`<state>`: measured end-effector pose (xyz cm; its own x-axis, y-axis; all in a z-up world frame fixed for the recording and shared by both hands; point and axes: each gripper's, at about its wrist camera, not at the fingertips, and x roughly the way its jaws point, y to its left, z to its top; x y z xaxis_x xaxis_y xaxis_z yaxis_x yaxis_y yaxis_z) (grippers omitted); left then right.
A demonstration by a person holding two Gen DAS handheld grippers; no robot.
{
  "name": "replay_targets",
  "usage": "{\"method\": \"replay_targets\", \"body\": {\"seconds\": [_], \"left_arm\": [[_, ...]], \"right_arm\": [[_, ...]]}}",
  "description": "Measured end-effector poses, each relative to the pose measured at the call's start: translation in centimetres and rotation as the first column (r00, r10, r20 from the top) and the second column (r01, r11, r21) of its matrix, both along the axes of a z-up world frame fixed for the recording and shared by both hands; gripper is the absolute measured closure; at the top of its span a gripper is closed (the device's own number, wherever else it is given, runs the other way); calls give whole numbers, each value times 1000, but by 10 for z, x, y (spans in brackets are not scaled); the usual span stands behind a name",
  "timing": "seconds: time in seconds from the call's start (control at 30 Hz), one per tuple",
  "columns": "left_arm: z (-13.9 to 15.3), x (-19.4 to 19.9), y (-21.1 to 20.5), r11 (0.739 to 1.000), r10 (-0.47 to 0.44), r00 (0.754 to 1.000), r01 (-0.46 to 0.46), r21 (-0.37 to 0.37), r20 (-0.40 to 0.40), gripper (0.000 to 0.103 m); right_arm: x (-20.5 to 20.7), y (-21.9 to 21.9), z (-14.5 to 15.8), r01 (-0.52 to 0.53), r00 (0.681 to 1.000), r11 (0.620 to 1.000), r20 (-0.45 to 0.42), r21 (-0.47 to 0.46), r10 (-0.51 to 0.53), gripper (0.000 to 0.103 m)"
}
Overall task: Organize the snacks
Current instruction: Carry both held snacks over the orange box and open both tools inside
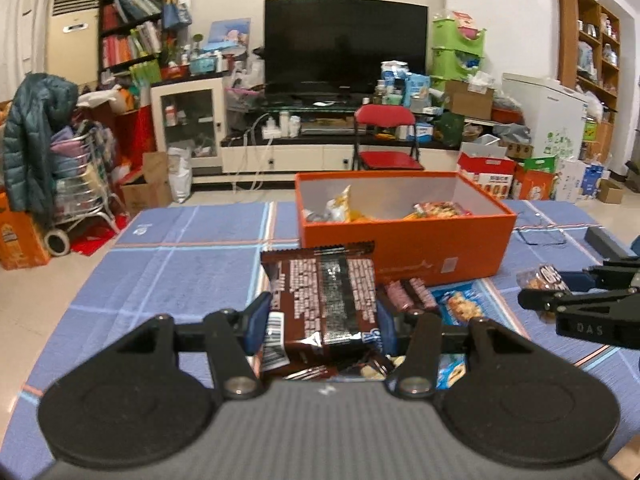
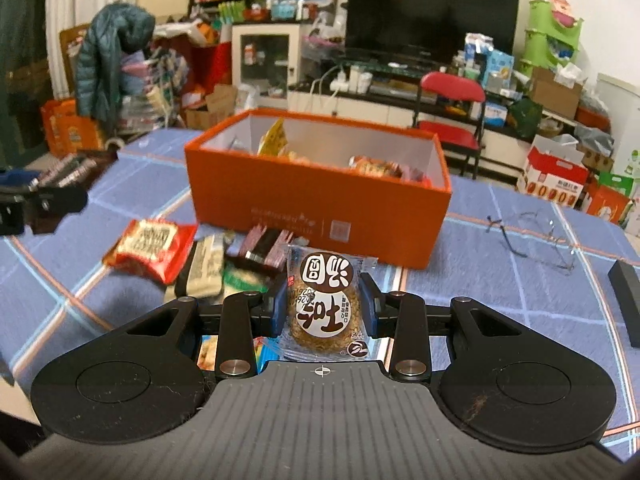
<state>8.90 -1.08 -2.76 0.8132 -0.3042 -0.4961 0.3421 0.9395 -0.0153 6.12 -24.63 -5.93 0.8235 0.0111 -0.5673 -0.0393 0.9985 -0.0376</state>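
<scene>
snacks in both grippers at once. the left gripper (image 1: 320, 320) has its blue pads clamped on the sides of a brown wrapper packet (image 1: 320, 304), held upright with its printed back facing the camera, above the loose pile (image 2: 200, 256) on the blue checked tablecloth (image 1: 180, 264). the right gripper (image 2: 323, 308) is pinched narrow on a clear-wrapped round sesame cake (image 2: 322, 312), label up, lifted just in front of the orange box (image 2: 320, 200).

the box stands open near the far side of the table, already holding a yellow bag and some orange packets. more snacks lie unsorted in front of it, among them a red bag (image 2: 150, 248).

what worries me: both wrappers are slick and puffy, so either could slide out if the grip eases on the way over. the two tools sit close together, and heading for the same opening they might knock each other. a low carry could catch the box's near wall and shove it. the eyeglasses (image 2: 528, 240) lie on the cloth to the right, easy to sweep with a wide swing.
</scene>
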Motion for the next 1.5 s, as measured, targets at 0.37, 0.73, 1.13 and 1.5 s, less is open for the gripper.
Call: {"method": "replay_targets", "body": {"seconds": [0.37, 0.73, 1.13, 1.5], "left_arm": [[32, 77, -49, 997, -62, 997, 63, -33, 39, 53], [36, 153, -85, 999, -49, 998, 49, 14, 34, 53], [34, 166, -69, 1000, -14, 999, 14, 21, 34, 19], [-3, 47, 21, 995, 96, 995, -97, -37, -21, 6]], "right_arm": [[59, -32, 50, 41, 997, 997, 66, 60, -45, 84], [142, -27, 74, 8, 996, 999, 89, 38, -11, 85], [162, -36, 81, 48, 995, 997, 88, 53, -52, 60], [3, -25, 8, 125, 991, 984, 30, 124, -129, 50]]}}
